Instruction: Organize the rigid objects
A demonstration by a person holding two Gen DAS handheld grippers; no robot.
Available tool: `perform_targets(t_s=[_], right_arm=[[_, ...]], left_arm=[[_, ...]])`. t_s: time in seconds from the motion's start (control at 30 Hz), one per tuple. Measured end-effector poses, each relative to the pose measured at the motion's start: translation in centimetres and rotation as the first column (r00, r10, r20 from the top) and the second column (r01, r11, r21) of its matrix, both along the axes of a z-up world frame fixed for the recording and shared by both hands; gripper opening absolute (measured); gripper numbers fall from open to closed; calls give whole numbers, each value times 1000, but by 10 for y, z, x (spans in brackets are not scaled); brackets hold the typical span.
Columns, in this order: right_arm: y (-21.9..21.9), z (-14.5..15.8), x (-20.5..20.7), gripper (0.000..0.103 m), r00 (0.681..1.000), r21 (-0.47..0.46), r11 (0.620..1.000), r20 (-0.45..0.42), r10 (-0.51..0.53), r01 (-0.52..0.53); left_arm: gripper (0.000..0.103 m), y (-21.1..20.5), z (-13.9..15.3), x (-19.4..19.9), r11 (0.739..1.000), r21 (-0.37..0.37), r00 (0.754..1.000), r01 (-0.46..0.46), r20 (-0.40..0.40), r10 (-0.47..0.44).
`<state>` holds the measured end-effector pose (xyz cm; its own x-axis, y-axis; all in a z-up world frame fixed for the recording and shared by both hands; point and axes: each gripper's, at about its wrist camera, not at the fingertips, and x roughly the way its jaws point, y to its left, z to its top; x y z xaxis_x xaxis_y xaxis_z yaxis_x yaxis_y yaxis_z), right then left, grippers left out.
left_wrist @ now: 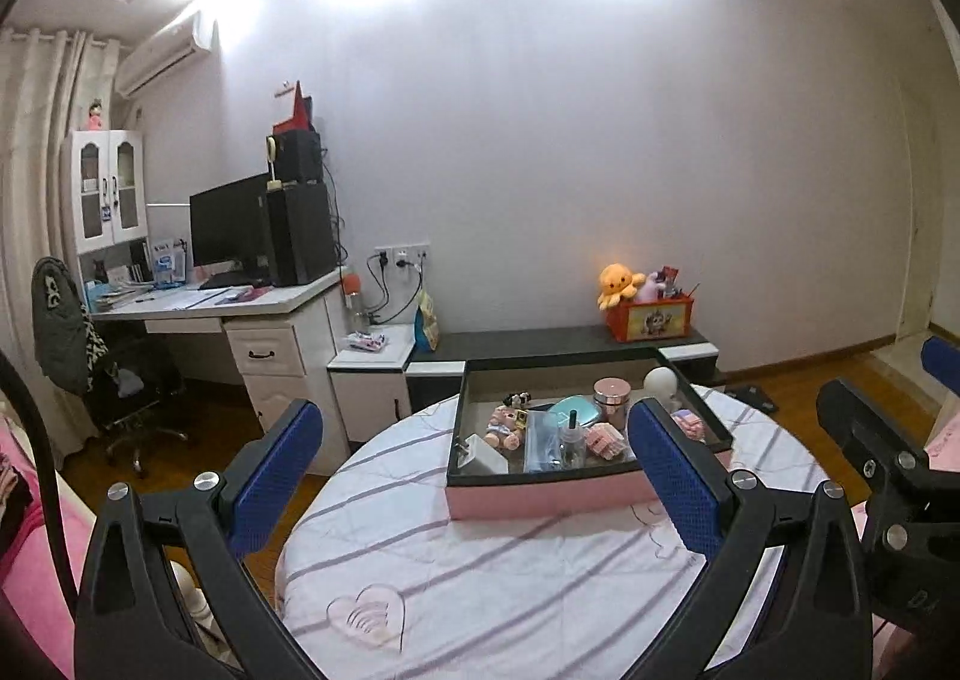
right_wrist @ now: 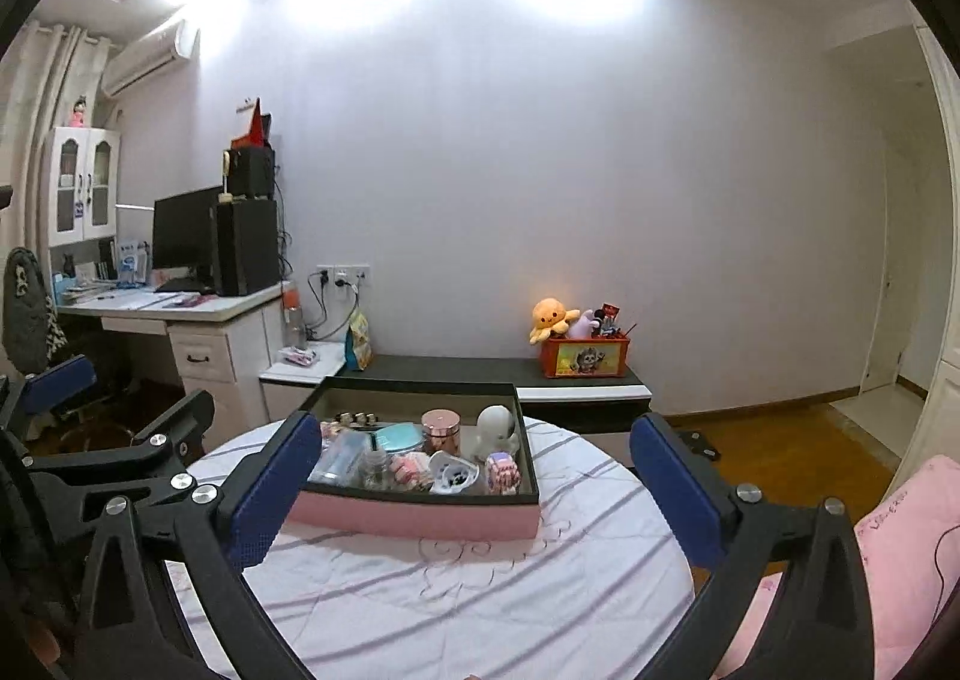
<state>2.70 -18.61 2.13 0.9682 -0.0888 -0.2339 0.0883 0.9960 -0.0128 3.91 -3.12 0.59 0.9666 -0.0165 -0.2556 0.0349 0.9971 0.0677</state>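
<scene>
A pink box with a dark rim (left_wrist: pixel 540 497) (right_wrist: pixel 414 518) stands on the round table with a striped white cloth (left_wrist: pixel 510 578) (right_wrist: pixel 480 590). It holds several small things: a teal case (left_wrist: pixel 570 410) (right_wrist: pixel 399 436), a rose-gold jar (left_wrist: pixel 611 395) (right_wrist: pixel 441 431), a white figurine (right_wrist: pixel 497 431), a small bear figure (left_wrist: pixel 503 425), a glass bottle (left_wrist: pixel 572 440) and pink cubes (right_wrist: pixel 503 472). My left gripper (left_wrist: pixel 477 452) is open and empty, above the table near the box. My right gripper (right_wrist: pixel 477 476) is open and empty, just before the box.
A desk with monitor and computer tower (left_wrist: pixel 252 236) stands at left, with an office chair (left_wrist: pixel 114 380). A low dark cabinet (right_wrist: pixel 492 374) along the wall carries an orange toy box (right_wrist: pixel 585 356). Wooden floor (right_wrist: pixel 798 440) lies to the right. Pink bedding (right_wrist: pixel 900 548) is at the right edge.
</scene>
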Motion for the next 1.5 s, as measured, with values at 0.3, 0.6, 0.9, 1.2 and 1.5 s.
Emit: perform_targets(t_s=[0.3, 0.6, 0.9, 1.2, 1.5], right_arm=[[14, 12, -44, 103, 998, 3, 1000, 63, -1, 1], [16, 18, -60, 103, 996, 14, 1000, 86, 2, -3], [16, 16, -61, 103, 996, 14, 1000, 84, -8, 7], [17, 16, -65, 103, 996, 14, 1000, 87, -15, 14], [18, 15, -65, 103, 996, 15, 1000, 86, -16, 15]], left_arm=[[103, 6, 15, -43, 1000, 3, 996, -16, 86, 16], [103, 10, 18, -53, 1000, -17, 996, -5, 90, 7], [103, 9, 17, -51, 1000, -12, 996, -4, 90, 5], [103, 8, 18, -50, 1000, -22, 996, 6, 86, -4], [103, 8, 17, -46, 1000, -20, 995, 5, 103, -3]])
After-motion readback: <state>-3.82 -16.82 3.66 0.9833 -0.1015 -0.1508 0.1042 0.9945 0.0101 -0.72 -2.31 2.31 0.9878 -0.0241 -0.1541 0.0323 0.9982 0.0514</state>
